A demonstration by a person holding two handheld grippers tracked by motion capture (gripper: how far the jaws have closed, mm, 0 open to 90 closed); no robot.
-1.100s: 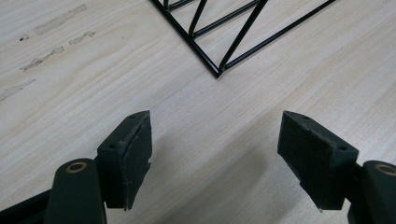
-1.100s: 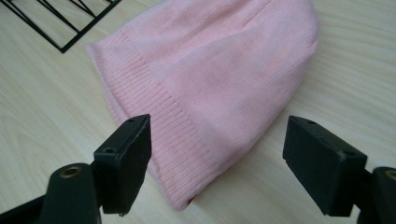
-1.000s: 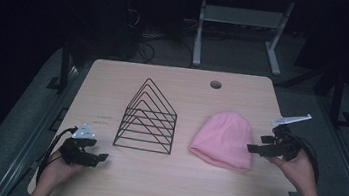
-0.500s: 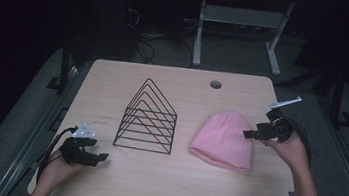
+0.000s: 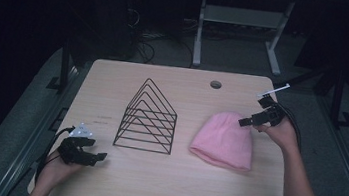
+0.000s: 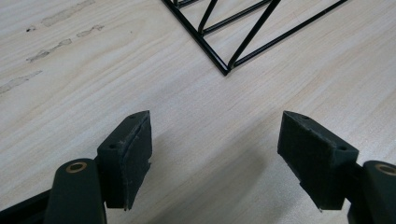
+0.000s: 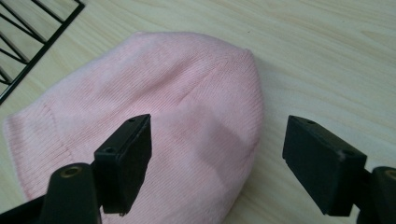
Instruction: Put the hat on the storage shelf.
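One pink knitted hat [image 5: 224,139] and one black wire rack [image 5: 148,119] are seen on the worktop [image 5: 177,184], together with two tongs, one held in each hand. The hat is laid flat on the right half of the worktop, its rounded crown turned toward the far side and its open brim toward the near edge. The rack is stood just left of the hat, apart from it, with a strip of bare wood between them. The rack is made of nested triangular wire frames; nothing is held in its slots.

The right tongs [image 5: 250,121] are held at the far right of the hat, over its crown. In the right gripper view the jaws are spread wide, one over the pink knit [image 7: 154,112] and the other over bare wood beside the hat's edge; nothing is gripped between them. Whether the hat is touched cannot be told.

The left tongs [image 5: 97,156] are kept low near the front left corner of the worktop, well apart from the hat. In the left gripper view the jaws are likewise spread wide with nothing between them, and the near corner of the rack [image 6: 227,70] is seen ahead.

Open wood is left along the near edge and behind the rack. A round cable hole [image 5: 216,84] is set near the far edge.
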